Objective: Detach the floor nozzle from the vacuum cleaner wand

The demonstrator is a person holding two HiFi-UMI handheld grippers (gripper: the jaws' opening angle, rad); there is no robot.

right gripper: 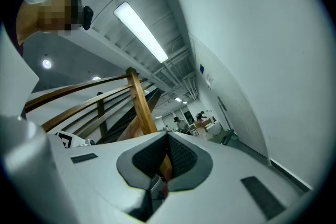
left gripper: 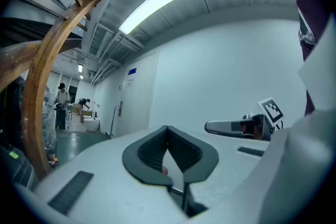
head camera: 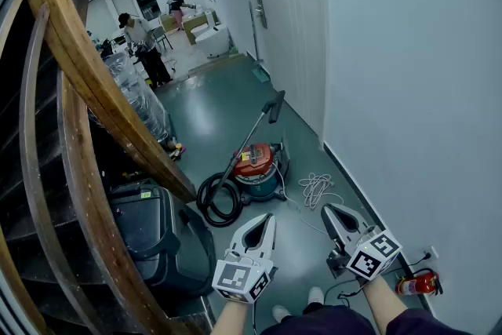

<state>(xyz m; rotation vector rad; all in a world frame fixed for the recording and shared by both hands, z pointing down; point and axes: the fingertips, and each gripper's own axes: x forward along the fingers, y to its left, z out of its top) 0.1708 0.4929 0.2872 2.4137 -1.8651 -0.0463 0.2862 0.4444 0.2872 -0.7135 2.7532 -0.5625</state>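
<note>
White-shelled, the left gripper (head camera: 265, 220) at 6 o'clock and the right gripper (head camera: 331, 209) at 5 were nearest, both with jaws pressed together on nothing. Beyond them stood the canister vacuum (head camera: 256, 166), its wand (head camera: 252, 134) rising toward 12 to what looked like the floor nozzle (head camera: 274, 106). A tug could topple the canister, or the loose cord (head camera: 314, 188) and coiled hose (head camera: 216, 200) could snag feet. The nozzle's latch was too small to make out.

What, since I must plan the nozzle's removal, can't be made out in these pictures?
Head view: the wand is too small to tell what its dark far end carries, or any latch.
Gripper views: no vacuum cleaner; the bodies of the left gripper and right gripper cover most of the floor.
Head view: the black bin is partly hidden behind the wooden railing.
</note>
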